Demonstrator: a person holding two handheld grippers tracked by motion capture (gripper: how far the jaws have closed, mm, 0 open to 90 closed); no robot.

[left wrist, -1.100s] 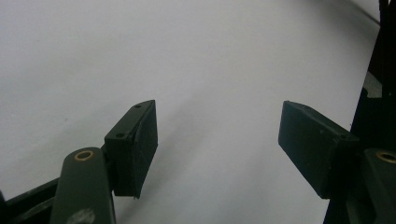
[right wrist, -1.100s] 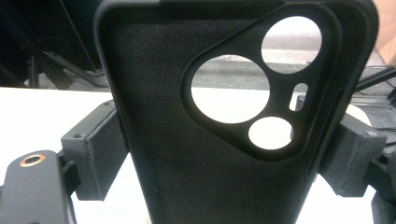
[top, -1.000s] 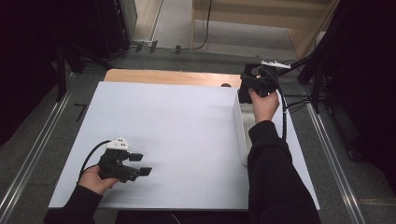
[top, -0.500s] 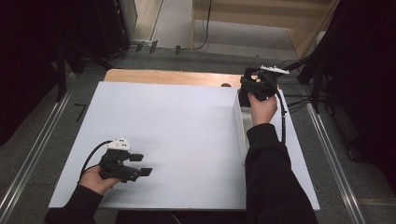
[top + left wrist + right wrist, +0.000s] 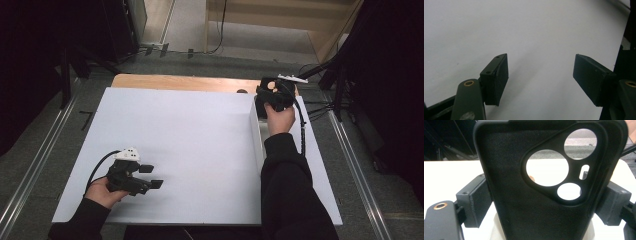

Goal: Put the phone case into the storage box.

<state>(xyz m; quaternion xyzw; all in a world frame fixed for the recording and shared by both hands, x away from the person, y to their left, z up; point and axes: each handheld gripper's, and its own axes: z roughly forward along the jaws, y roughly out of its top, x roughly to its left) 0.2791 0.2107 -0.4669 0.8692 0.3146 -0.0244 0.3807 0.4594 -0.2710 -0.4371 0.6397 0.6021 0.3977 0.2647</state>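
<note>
Gripping a black phone case (image 5: 544,195) across its width, the R gripper (image 5: 272,97) holds it upright, long axis vertical, at the table's (image 5: 200,140) far right edge. L gripper (image 5: 142,176), jaws apart w/ nothing between, sits well apart, near left.

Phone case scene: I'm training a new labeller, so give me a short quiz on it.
1. True or false: the left gripper holds something.
2. What is the right gripper clamped on?
A) a black phone case
B) a white cable
C) a wooden block
3. On what surface does the left gripper rest, in the high view?

Key:
1. False; its jaws stand open with nothing between them.
2. A; the black phone case sits between the pads.
3. The white tabletop.
</note>
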